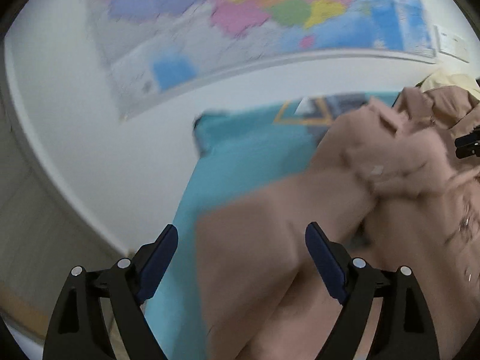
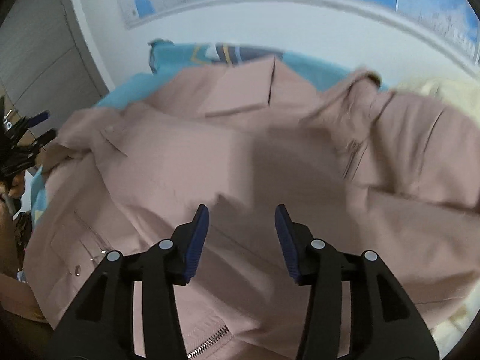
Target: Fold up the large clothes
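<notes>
A large dusty-pink jacket (image 2: 186, 162) with a zipper lies spread and rumpled on a teal-covered surface (image 1: 240, 150). In the left wrist view the jacket (image 1: 300, 225) fills the lower right. My left gripper (image 1: 241, 235) is open over the jacket's left edge, holding nothing. My right gripper (image 2: 241, 216) is open above the middle of the jacket, holding nothing. The right gripper's tip also shows at the right edge of the left wrist view (image 1: 468, 144), and the left gripper at the left edge of the right wrist view (image 2: 30, 138).
A cream garment (image 2: 444, 90) lies at the far right beside the jacket. A white wall with a coloured map (image 1: 240, 15) stands behind the surface. A grey cabinet (image 2: 39, 60) is at the left.
</notes>
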